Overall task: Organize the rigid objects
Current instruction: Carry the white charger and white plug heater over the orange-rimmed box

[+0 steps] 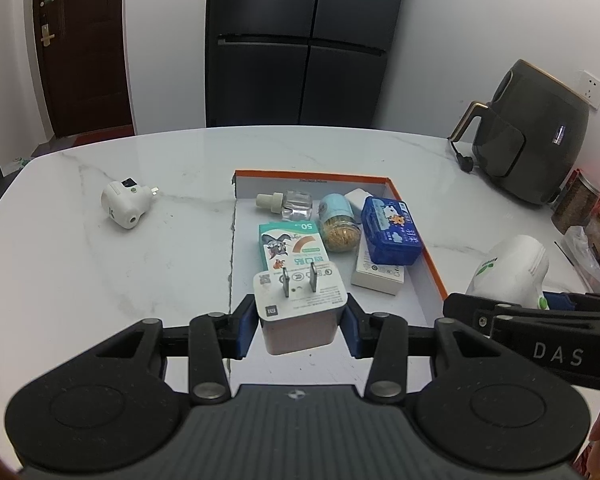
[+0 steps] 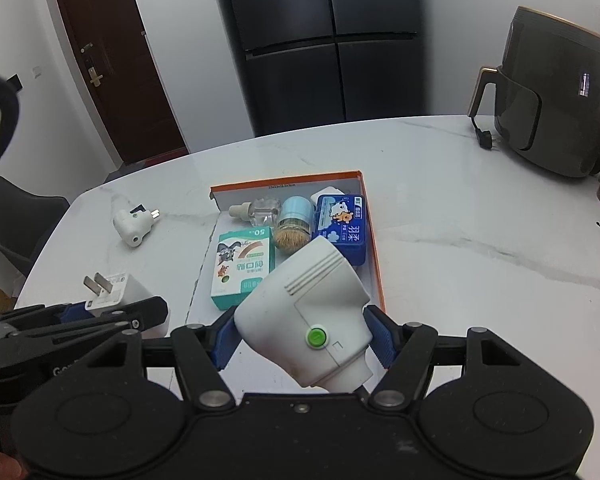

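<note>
My left gripper [image 1: 300, 326] is shut on a white USB charger plug [image 1: 298, 312], prongs up, held above the near end of the orange-rimmed box lid [image 1: 434, 268]. It also shows in the right wrist view [image 2: 112, 292]. My right gripper [image 2: 302, 338] is shut on a white plug-in device with a green button [image 2: 304, 316], above the lid's near right corner. The lid holds a clear bottle [image 1: 288, 203], a toothpick jar [image 1: 338, 222], a blue box [image 1: 392, 228], a green box [image 1: 290, 246] and a white box [image 1: 378, 276].
A white plug-in device [image 1: 126, 204] lies on the marble table [image 1: 100, 272], left of the lid. A dark air fryer [image 1: 532, 136] stands at the back right with jars [image 1: 580, 204] beside it. A black chair [image 2: 12, 216] is at the left.
</note>
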The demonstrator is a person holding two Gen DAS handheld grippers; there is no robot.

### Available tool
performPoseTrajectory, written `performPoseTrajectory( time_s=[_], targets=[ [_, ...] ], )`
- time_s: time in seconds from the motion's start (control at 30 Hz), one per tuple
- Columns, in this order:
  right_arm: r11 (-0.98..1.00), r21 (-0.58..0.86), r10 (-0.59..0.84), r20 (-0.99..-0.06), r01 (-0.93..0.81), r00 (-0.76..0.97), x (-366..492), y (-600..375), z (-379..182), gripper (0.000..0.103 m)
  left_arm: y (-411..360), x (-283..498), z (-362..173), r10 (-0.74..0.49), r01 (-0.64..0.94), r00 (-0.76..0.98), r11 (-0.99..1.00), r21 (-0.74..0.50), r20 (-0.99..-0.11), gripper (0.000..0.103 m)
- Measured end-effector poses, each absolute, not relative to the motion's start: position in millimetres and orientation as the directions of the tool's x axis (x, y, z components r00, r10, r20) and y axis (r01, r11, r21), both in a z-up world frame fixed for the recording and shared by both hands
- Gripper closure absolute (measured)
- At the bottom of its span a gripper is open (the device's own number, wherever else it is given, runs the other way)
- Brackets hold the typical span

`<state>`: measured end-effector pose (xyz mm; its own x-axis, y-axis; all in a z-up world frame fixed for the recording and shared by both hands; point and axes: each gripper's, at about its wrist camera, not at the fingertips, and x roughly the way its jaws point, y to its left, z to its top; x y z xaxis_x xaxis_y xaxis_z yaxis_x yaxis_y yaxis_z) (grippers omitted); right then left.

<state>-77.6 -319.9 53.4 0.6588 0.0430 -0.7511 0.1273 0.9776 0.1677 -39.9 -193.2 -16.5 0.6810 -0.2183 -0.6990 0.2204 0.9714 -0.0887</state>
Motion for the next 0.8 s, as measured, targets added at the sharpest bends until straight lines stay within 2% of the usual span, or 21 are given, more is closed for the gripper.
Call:
performPoseTrajectory(
  time_s=[0.8],
  targets=[
    [0.98, 0.156, 0.041, -0.762, 0.121, 0.647, -32.5, -329.6, 48.5, 0.024, -207.6, -5.1, -26.7, -0.238, 0.245, 0.657, 0.965, -0.096, -0.716, 0.059]
  ],
)
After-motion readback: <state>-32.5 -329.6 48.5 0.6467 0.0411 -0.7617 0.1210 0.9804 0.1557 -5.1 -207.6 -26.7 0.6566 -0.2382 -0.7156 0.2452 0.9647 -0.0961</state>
